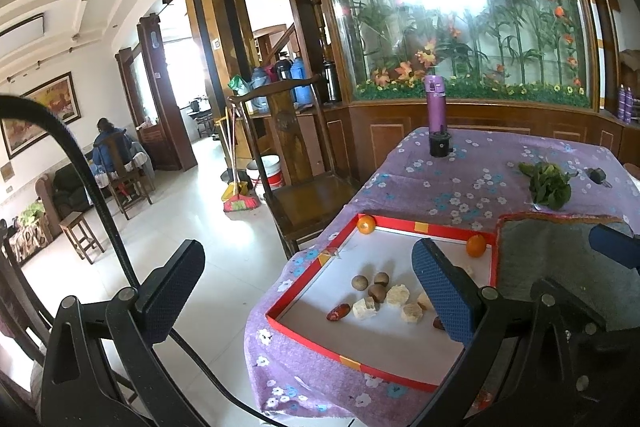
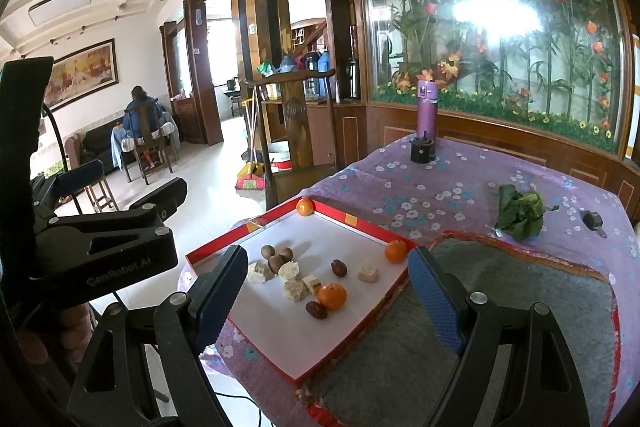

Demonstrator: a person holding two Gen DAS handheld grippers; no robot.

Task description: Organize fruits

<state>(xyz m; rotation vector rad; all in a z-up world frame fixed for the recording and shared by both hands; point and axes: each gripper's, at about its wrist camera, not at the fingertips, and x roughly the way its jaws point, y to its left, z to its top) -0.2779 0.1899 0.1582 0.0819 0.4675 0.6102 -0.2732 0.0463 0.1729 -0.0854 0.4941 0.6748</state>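
Note:
A red-rimmed white tray [image 2: 372, 225] [image 1: 400, 222] lies on the purple flowered tablecloth. In it are three small oranges: one at the far corner [image 2: 304, 207] [image 1: 366, 225], one at the right rim [image 2: 395, 251] [image 1: 476, 245], one near the middle [image 2: 332, 296]. Brown round longans [image 2: 276, 259] [image 1: 372, 285], pale snack pieces [image 2: 294, 277] [image 1: 396, 301] and red dates [image 2: 339, 268] [image 1: 338, 311] lie between them. My left gripper [image 1: 308, 293] is open and empty, above the tray's left edge. My right gripper [image 2: 326, 291] is open and empty, held over the tray's near side.
A grey mat [image 2: 480, 307] lies right of the tray. A bunch of green leaves [image 2: 520, 211], a black key fob [image 2: 592, 219], a purple bottle [image 2: 426, 107] and a black cup [image 2: 421, 149] stand farther back. A wooden chair [image 1: 304, 187] stands at the table's left edge.

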